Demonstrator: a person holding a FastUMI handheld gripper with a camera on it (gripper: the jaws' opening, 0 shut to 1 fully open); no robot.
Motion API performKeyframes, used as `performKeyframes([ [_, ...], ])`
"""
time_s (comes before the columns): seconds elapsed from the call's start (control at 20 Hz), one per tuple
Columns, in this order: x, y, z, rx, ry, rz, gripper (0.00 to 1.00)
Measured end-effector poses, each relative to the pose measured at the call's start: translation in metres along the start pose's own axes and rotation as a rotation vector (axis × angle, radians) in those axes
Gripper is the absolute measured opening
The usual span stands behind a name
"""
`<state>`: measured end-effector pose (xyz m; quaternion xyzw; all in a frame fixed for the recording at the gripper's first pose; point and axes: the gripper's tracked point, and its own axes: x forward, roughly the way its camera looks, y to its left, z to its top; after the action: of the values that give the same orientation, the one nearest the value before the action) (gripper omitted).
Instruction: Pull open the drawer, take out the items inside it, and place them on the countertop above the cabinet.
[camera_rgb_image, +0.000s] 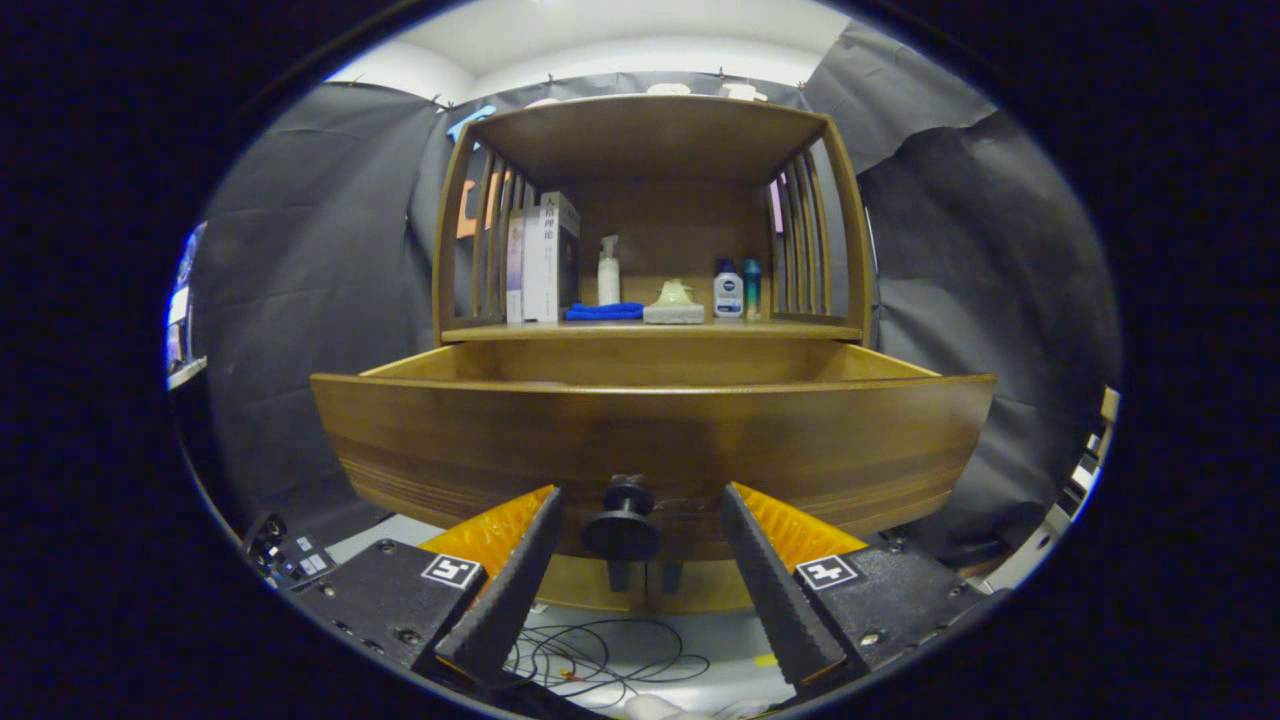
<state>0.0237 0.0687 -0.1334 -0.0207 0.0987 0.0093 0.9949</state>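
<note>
Gripper (640, 505): we see the two fingers spread apart, their dark ribbed pads (512, 570) either side of the knob without touching it; orange backing shows behind each pad.
Knob (622, 530): black, round, on a short stem, between the fingertips on the drawer front.
Floor (700, 640): pale, with a loose coil of thin cable (600, 660) at 6 o'clock from the knob.
Drawer (650, 440): pulled out toward us, just beyond the fingers; smooth brown wood with faint horizontal grain lines; we cannot see its inside from this low angle.
Countertop (650, 330): wooden ledge at 12 o'clock from the drawer, under a slatted-sided shelf hood (650, 135).
On the countertop, 11 o'clock side: upright boxes (540, 260), pale and white.
Centre: white spray bottle (608, 270) standing behind a folded blue cloth (605, 312); beside the cloth a pale lumpy object on a flat base (674, 303).
1 o'clock side: small white bottle with dark cap (728, 290), and a slim teal bottle (752, 288) next to it.
</note>
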Motion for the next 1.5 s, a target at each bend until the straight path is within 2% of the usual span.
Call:
performKeyframes([
  [0.25,0.016,0.007,-0.010,-0.024,0.013,-0.019,1.00],
  [0.7,0.017,0.006,-0.007,-0.040,-0.005,-0.077,0.99],
  [1.5,0.050,0.002,0.006,-0.033,0.028,-0.056,1.00],
])
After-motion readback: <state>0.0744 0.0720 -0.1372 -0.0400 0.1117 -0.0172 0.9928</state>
